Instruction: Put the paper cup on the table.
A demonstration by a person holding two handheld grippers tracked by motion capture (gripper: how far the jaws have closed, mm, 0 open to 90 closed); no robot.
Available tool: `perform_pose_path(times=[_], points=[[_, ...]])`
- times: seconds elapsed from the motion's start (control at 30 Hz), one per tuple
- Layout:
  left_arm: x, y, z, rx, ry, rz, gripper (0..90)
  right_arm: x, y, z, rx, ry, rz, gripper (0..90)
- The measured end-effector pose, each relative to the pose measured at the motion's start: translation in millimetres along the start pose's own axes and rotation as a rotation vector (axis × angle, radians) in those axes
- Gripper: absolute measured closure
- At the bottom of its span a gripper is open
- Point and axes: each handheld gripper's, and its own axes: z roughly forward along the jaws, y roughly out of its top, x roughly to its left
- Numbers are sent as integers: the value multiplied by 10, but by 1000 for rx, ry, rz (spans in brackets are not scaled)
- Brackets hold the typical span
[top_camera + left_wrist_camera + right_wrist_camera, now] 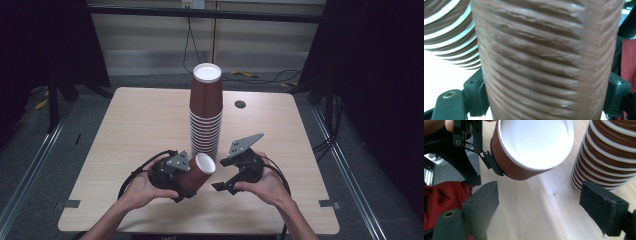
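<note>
A person's left gripper (pixel 181 186) clamps a single brown paper cup (pixel 198 173) by its ribbed wall above the desk (pixel 135 125); the cup lies tilted, its long axis running from the gripper up toward the right, white mouth facing the right gripper (pixel 220 186); that gripper hangs just beside it, jaws spread wide and holding nothing; the cup's rim lies ahead of those jaws and slightly to one side, so the right hand is nearer the mouth; a tall nested stack of cups (pixel 205 111) stands upright behind both, top cup apparently empty; so is the held cup.
</note>
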Motion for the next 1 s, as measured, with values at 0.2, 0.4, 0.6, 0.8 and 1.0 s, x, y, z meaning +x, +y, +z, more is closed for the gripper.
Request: perform_pose_path(times=[0.2,0.4,0.6,0.8,1.0], points=[[5,103,46,79,10,37,159,26,3,29,41,2,-34,149],[14,110,130,130,16,40,159,-5,-45,77,85,2,-26,149],[-18,117,179,163,12,64,159,-17,-61,101,124,9,-48,161],[-100,132,239,186,14,90,159,-27,-57,126,162,16,-70,172],[-135,139,285,221,18,95,159,-14,-49,175,183,51,-93,165]])
